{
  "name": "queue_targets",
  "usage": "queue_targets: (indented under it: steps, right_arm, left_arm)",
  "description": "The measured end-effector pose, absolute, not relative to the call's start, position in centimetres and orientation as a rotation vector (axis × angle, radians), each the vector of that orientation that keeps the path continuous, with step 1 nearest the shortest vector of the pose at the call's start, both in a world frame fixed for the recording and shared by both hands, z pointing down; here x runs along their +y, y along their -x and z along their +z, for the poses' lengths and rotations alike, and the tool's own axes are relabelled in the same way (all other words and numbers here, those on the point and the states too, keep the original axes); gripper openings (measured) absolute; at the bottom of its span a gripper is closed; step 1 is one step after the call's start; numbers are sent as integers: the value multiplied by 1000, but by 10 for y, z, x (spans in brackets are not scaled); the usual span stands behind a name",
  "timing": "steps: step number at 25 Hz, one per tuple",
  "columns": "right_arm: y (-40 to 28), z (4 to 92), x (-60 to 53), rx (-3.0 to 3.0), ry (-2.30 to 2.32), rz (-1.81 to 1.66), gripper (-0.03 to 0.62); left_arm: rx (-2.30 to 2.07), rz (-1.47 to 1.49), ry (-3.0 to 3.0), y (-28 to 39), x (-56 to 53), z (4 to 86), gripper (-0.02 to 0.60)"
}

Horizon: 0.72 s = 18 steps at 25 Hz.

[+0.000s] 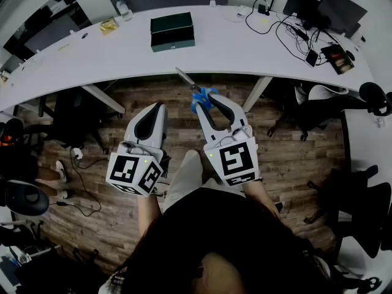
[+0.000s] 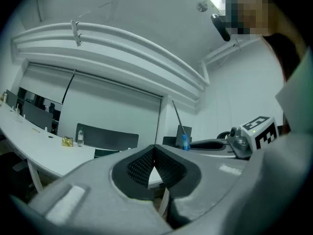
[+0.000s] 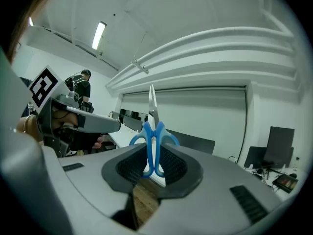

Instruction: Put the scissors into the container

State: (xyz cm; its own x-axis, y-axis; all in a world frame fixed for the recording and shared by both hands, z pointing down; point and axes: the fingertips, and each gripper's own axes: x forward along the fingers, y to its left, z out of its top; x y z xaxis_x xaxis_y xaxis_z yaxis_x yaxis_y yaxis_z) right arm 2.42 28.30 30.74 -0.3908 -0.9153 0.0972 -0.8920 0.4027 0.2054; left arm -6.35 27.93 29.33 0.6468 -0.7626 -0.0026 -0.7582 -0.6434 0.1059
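Blue-handled scissors (image 1: 201, 94) stick out of my right gripper (image 1: 208, 100), which is shut on the handles. The steel blades point towards the table edge. In the right gripper view the handles (image 3: 154, 146) sit squeezed between the pads and the blades rise straight up. The container, a dark green box (image 1: 173, 30), lies on the white table (image 1: 92, 60), well beyond both grippers. My left gripper (image 1: 160, 106) hovers beside the right one over the floor. Its pads (image 2: 164, 168) meet with nothing between them. From the left gripper view the scissors (image 2: 184, 142) show to the right.
Cables, a phone and monitors (image 1: 318, 8) crowd the table's right end. A bottle (image 1: 123, 8) and a yellow packet (image 1: 109, 25) sit at the back left. Office chairs (image 1: 361, 219) stand on the wood floor at both sides. Table legs (image 1: 257, 94) stand under the edge.
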Motion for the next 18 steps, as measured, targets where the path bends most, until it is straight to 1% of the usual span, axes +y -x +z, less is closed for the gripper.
queue_targets:
  steps: [18]
  right_arm:
    - [-9, 316, 217, -2460, -1607, -128, 87]
  left_arm:
    - [-1226, -49, -2767, 73, 212, 299, 11]
